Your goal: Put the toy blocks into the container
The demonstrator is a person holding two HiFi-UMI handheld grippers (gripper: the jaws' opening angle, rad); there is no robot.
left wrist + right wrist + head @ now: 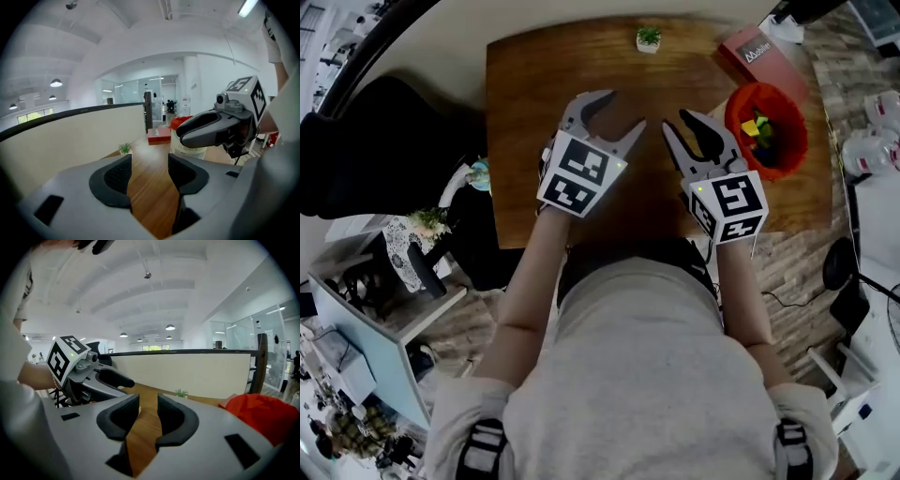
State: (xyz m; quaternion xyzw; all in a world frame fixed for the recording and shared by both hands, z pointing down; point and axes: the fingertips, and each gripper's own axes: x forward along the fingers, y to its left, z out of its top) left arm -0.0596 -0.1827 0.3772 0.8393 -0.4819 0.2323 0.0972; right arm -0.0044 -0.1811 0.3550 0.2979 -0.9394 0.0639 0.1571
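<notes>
A red container point(791, 157) stands at the right end of the wooden table point(534, 84), with several coloured toy blocks point(757, 128) inside it. No loose block shows on the tabletop. My left gripper point(622, 110) hovers over the table's middle, open, with only bare wood between its pads point(117, 176). My right gripper point(675, 120) is beside it, just left of the container, jaws narrower but open and empty point(147, 416). The container's red side point(262, 416) fills the lower right of the right gripper view. Each gripper shows in the other's view: the right one point(211, 129), the left one point(115, 378).
A small potted plant point(649, 37) sits at the table's far edge. A red box point(759, 56) lies behind the container. Office chairs point(384, 141) and shelves point(366, 309) stand to the left; white equipment point(872, 150) and cables point(797, 305) to the right. The person's torso point(637, 375) fills the lower head view.
</notes>
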